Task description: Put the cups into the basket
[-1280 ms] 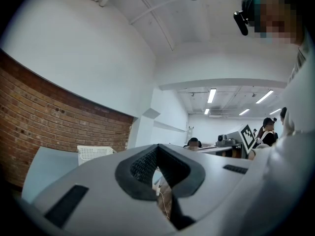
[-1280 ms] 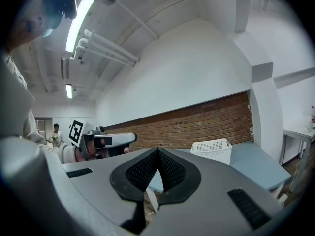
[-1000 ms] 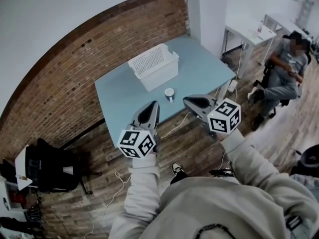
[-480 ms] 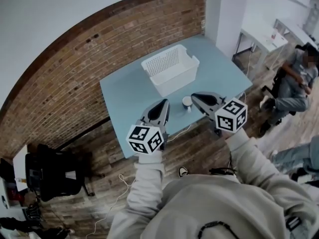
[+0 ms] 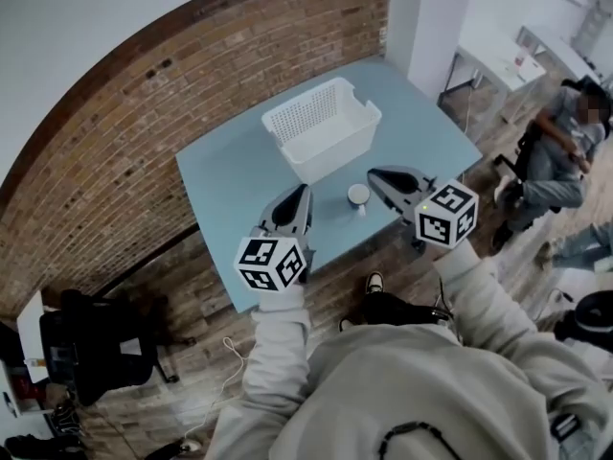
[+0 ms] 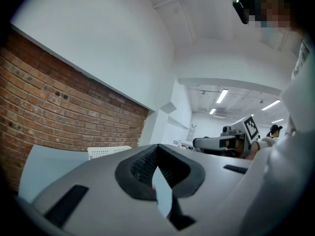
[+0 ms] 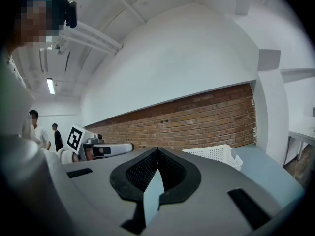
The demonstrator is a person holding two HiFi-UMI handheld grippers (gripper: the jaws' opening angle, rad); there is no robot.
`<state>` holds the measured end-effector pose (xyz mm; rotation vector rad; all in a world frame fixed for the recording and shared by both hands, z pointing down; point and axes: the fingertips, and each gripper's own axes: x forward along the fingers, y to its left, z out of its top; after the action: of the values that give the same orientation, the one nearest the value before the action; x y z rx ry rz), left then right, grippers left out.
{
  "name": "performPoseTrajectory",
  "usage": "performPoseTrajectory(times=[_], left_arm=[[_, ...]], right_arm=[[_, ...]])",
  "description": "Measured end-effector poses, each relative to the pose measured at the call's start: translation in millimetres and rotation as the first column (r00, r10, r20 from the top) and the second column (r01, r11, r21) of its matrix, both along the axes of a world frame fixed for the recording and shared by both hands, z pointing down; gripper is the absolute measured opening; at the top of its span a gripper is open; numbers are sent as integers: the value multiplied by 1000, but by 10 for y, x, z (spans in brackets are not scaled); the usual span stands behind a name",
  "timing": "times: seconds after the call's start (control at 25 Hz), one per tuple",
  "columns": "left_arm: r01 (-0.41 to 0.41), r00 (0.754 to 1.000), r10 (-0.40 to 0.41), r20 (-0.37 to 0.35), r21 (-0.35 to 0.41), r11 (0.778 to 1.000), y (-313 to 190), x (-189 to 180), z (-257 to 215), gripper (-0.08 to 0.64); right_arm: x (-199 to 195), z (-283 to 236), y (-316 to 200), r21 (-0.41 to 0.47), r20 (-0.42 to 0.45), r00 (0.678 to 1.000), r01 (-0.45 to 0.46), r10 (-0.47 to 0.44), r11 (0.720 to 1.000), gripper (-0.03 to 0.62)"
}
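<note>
A small white cup [image 5: 358,195] stands upright on the light-blue table [image 5: 230,175], near its front edge. The white perforated basket [image 5: 321,127] sits behind it at mid-table with nothing visible inside; it also shows in the left gripper view [image 6: 106,151] and the right gripper view [image 7: 216,154]. My left gripper [image 5: 297,192] hovers above the front edge, left of the cup, jaws shut and holding nothing [image 6: 157,146]. My right gripper [image 5: 375,173] hangs just right of the cup, also shut with nothing in it [image 7: 157,150]. Neither touches the cup.
A brick wall [image 5: 115,142] runs behind the table. A white pillar [image 5: 421,17] stands at the far right corner, with a seated person [image 5: 560,151] and white desks beyond. A black chair [image 5: 86,343] stands on the wooden floor at left.
The view has closed in on the table. Both grippers now reach over its front edge, one on each side of the cup. Their jaws have stayed shut.
</note>
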<state>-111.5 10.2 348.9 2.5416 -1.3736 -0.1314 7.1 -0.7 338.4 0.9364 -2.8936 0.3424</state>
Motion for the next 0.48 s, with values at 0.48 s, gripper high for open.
performPoseTrajectory(times=[0.48], left_arm=[[0, 1000, 0, 31, 18, 1000, -970, 12, -67, -4]], right_arm=[[-45, 10, -1145, -1, 32, 999, -2, 2, 1000, 9]])
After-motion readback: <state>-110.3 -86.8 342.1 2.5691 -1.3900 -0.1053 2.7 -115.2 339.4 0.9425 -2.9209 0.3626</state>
